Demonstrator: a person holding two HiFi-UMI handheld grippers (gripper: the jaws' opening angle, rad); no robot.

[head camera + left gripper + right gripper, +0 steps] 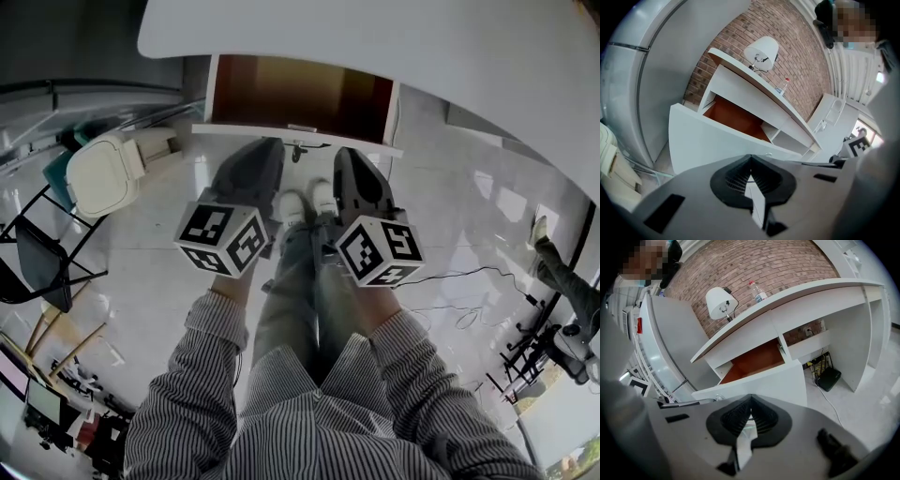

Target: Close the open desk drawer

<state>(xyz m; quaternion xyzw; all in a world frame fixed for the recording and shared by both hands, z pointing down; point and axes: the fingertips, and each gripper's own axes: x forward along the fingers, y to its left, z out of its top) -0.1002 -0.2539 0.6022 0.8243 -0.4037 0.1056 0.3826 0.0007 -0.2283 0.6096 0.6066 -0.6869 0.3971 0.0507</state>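
Striped sleeves (202, 394) fill the bottom of the head view as I work the rig from afar. Above them the white desk (375, 37) curves across a pale, glossy floor. Its drawer (300, 98) stands pulled well out from under the desktop and shows a bare reddish-brown inside. Its white front panel (281, 132) lies just ahead of both claws and above the person's shoes. The left gripper (269, 143) and the right gripper (341, 152) point at that panel side by side, each with its jaws pressed together on nothing, neither clearly touching the panel. I judge the drawer to be a stiff, fairly light box that should run in under a steady push. The best place to press is flat on the panel near its middle, beside the small knob (717, 398). There the closed tips can serve as blunt pushers without skewing it, though the smooth paint may let them slide. On the desktop a white lamp (719, 301) stands near a clear bottle (758, 292). The bottle's label is too small to read, the marker cubes (223, 239) bear only black-and-white squares, and I can read no brand or wording anywhere.
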